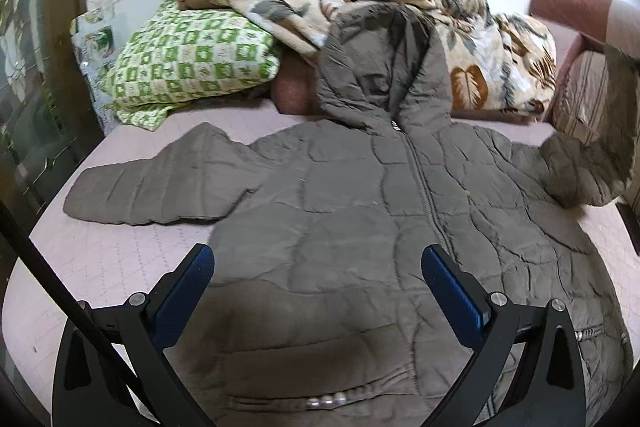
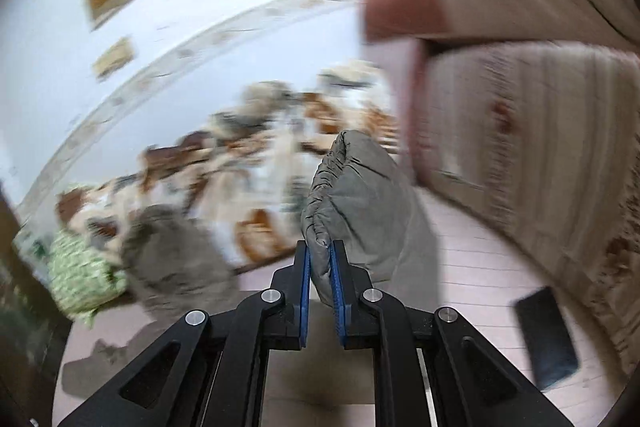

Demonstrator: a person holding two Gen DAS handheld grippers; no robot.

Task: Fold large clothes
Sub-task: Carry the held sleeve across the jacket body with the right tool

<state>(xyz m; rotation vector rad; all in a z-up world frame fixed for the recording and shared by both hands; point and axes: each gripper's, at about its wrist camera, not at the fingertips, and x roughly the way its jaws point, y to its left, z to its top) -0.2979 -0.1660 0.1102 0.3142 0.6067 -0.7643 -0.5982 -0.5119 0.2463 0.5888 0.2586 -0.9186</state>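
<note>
We take the zipper (image 1: 424, 183) of the grey quilted jacket (image 1: 360, 227) as our landmark: the jacket lies front-up and zipped on the pink bed cover (image 1: 120, 259), its body spread to both sides of the zipper, its hood (image 1: 380, 67) propped beyond the zipper's top against the leaf-print blanket (image 1: 480, 39) and near the green checked pillow (image 1: 188, 63). One sleeve (image 1: 156, 183) lies flat, well out to the left of the zipper in the left wrist view; the other sleeve (image 1: 588, 163) rises off the bed far to the right of it. Our left gripper (image 1: 318, 267) hovers over the lower body just left of the zipper, its jaws spread wide and holding nothing. Our right gripper (image 2: 320, 267) is closed tight on the gathered cuff (image 2: 324, 203) of the raised sleeve, the fabric bunched between the blue pads (image 2: 306, 279); this view is blurred, so we cannot tell more of the background beyond a dark flat object (image 2: 548, 335) on the bed. We judge the jacket to be light, puffy and limp, with a slick shell that may slide on itself, so a fold will spring back unless pressed. The elastic cuffs, hem and shoulder seams look like the firmest places to pinch; the padded panels would likely squash and slip.
</note>
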